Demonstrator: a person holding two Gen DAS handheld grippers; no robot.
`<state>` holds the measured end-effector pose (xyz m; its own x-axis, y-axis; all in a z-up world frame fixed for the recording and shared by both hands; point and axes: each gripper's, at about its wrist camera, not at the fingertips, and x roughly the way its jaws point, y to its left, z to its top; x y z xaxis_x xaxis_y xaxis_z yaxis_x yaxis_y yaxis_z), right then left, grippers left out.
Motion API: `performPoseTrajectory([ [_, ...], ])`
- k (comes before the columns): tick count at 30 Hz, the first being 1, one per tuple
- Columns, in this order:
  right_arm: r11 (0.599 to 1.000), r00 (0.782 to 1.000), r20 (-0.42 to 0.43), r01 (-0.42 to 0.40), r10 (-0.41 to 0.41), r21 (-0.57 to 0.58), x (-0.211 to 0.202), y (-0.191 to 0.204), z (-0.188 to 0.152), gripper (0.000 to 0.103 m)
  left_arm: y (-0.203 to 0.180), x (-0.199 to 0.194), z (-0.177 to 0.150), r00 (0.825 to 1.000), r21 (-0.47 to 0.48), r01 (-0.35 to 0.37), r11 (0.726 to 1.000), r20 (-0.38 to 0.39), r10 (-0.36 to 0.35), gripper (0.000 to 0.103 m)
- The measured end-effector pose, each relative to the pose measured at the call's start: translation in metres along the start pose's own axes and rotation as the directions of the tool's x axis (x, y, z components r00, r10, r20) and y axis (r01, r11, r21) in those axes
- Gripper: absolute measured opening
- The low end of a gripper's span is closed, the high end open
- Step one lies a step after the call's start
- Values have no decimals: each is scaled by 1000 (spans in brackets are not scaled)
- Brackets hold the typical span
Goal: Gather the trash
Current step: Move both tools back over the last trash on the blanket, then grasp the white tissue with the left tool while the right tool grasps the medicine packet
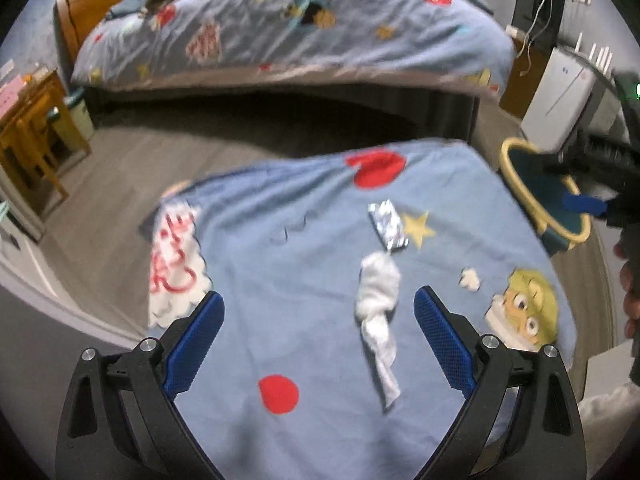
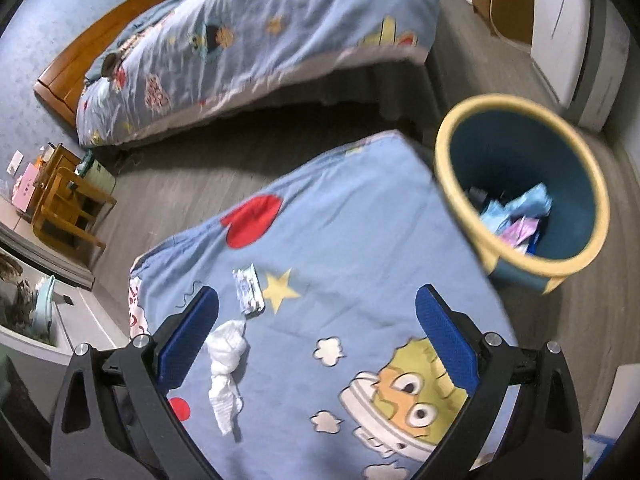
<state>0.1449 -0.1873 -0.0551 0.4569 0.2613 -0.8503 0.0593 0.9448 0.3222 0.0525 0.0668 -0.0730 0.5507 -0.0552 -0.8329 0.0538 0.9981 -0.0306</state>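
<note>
A crumpled white tissue (image 1: 378,316) lies on the blue cartoon bedsheet (image 1: 304,280), with a silver foil wrapper (image 1: 387,227) just beyond it. My left gripper (image 1: 318,316) hovers open above the sheet, and the tissue sits between its blue fingers, nearer the right one. In the right wrist view the tissue (image 2: 226,368) and the foil wrapper (image 2: 249,290) lie at the left. My right gripper (image 2: 318,314) is open over the sheet with nothing between its fingers. A blue bin with a yellow rim (image 2: 524,188) stands beside the bed corner and holds several wrappers.
The bin (image 1: 540,192) appears at the right in the left wrist view, with the right gripper's arm (image 1: 600,168) above it. A second bed (image 1: 288,28) stands across the grey floor. A wooden chair (image 1: 32,140) is at the left, a white appliance (image 2: 568,28) at the far right.
</note>
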Motion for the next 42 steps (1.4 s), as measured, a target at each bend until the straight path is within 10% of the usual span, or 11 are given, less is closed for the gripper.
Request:
performPoseTrajectory([
  [12, 1000, 998, -61, 22, -22, -7, 51, 7, 19, 97, -25, 61, -4, 997, 84, 4, 996, -83, 3, 93],
  [18, 1000, 996, -82, 16, -18, -21, 70, 9, 25, 97, -32, 82, -4, 991, 70, 53, 996, -125, -44, 73],
  [22, 999, 996, -93, -6, 3, -34, 80, 12, 27, 97, -36, 95, -7, 978, 54, 129, 990, -173, -118, 31],
  [27, 995, 989, -134, -78, 69, -62, 98, 28, 22, 97, -18, 88, -2, 984, 1, 100, 995, -146, -99, 27],
  [39, 953, 974, -228, -65, -4, -297, 150, 85, -14, 67, 14, 81, 3, 992, -124, 18, 992, -118, -32, 27],
  [42, 919, 978, -194, -5, -78, -394, 149, 91, -18, 38, 14, 82, 3, 993, -118, 23, 993, -116, -37, 27],
])
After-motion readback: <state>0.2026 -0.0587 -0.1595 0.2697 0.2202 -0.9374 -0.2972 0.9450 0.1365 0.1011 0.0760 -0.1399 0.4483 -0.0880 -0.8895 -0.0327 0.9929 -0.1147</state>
